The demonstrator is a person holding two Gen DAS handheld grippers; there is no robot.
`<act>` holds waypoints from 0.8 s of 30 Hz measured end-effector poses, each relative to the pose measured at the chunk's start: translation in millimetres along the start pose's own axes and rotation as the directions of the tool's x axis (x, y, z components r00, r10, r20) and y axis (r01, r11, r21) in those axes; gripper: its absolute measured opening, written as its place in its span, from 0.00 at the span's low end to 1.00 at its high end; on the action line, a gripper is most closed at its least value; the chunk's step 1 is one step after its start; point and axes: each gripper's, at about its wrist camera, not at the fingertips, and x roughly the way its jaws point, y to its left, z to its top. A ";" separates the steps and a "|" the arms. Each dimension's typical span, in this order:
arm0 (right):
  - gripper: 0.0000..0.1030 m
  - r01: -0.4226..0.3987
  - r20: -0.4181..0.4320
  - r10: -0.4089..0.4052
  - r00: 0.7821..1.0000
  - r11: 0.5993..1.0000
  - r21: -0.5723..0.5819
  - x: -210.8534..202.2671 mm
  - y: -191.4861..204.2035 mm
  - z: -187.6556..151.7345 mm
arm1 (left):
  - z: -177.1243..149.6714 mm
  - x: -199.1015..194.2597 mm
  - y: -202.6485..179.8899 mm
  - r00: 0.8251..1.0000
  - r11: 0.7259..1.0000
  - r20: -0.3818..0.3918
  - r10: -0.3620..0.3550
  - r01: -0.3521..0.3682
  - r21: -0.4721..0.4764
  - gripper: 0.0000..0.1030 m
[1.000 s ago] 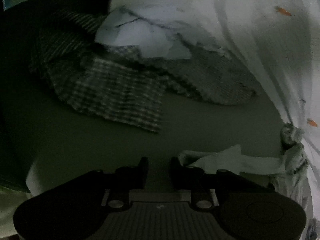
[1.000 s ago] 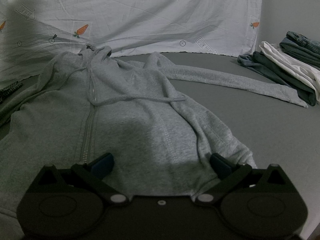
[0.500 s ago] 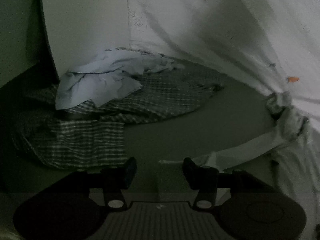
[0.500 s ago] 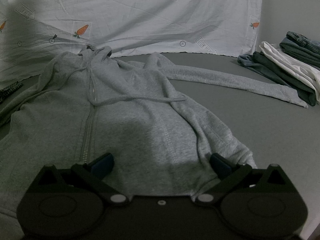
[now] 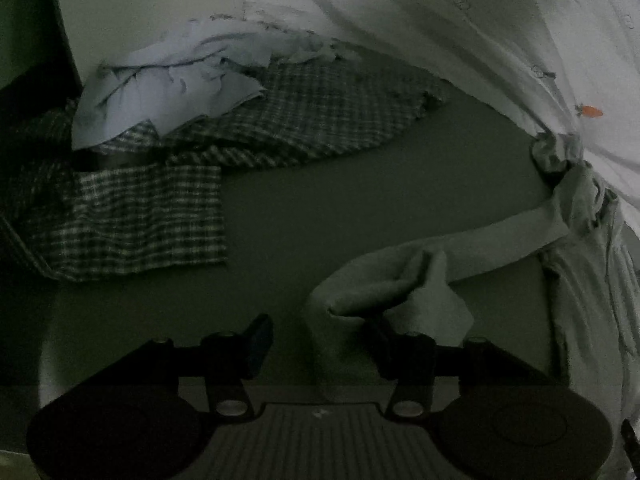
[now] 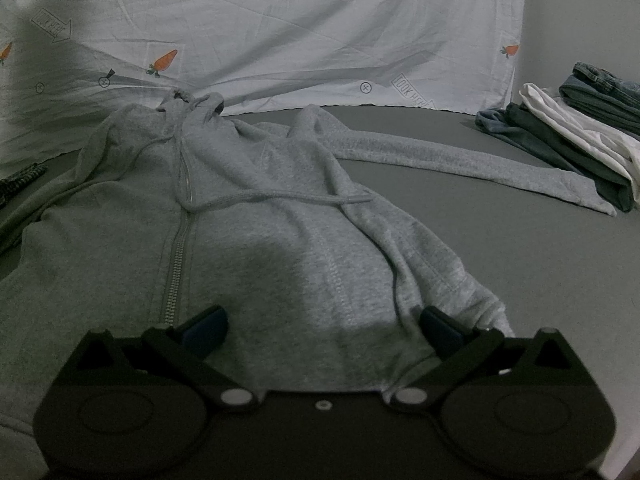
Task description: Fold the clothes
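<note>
Lying flat on the grey bed surface (image 6: 500, 280), the grey zip hoodie (image 6: 256, 216) fills the middle of the right wrist view, hood against the carrot-print sheet (image 6: 280, 40) hung at the back. One sleeve runs out to the right, its cuff just beside a stack of folded clothes (image 6: 568, 136); bare surface lies open in front of that sleeve. The right gripper (image 6: 320, 326) hovers at the hem with jaws spread wide, holding nothing. In the dim left wrist view, the left gripper (image 5: 320, 334) points down at the other sleeve cuff (image 5: 400, 284). Its jaws are closing; the cuff's folded edge lies over the right finger, and the pads do not yet press it. A checked garment (image 5: 168, 184) and a pale blue cloth (image 5: 172, 84) lie heaped beyond, with clear surface between.
</note>
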 end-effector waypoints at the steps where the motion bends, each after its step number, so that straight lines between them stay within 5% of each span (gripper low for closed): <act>1: 1.00 0.000 0.000 0.000 1.000 1.000 0.000 0.0 -0.1 0.0 | 1.5 1.8 1.8 1.000 1.000 -0.004 0.009 -0.009 -0.003 0.19; 7: 1.00 0.000 -0.001 0.000 1.000 1.000 0.000 0.0 0.5 0.4 | 24.7 -4.7 29.6 0.993 0.992 0.089 0.080 -0.070 -0.108 0.10; 11: 1.00 0.001 0.000 -0.001 1.000 1.000 0.001 -0.3 0.8 0.2 | 48.1 -13.2 51.7 0.958 0.961 0.173 0.230 -0.194 -0.198 0.12; 14: 1.00 0.001 0.000 -0.001 1.000 1.000 0.001 -0.3 1.0 0.1 | 55.9 -24.1 64.5 0.952 0.954 0.207 0.224 -0.170 -0.247 0.17; 18: 1.00 0.002 0.000 -0.002 1.000 1.000 0.001 -0.4 1.2 0.1 | 39.6 -31.0 31.5 0.970 0.992 0.211 0.121 -0.108 -0.069 0.34; 20: 1.00 0.002 0.000 -0.002 1.000 1.000 0.001 -0.6 1.4 0.1 | 26.5 -28.0 3.8 0.983 0.996 0.175 0.047 -0.059 0.063 0.52; 21: 1.00 0.002 0.000 -0.002 1.000 1.000 0.001 -0.6 1.5 0.1 | 19.1 -25.3 -10.8 0.988 0.991 0.156 -0.005 -0.016 0.130 0.63; 24: 1.00 0.001 0.000 -0.001 1.000 1.000 0.001 -0.7 1.4 0.1 | -0.6 -16.7 -50.1 0.990 0.951 0.105 -0.093 0.058 0.303 0.68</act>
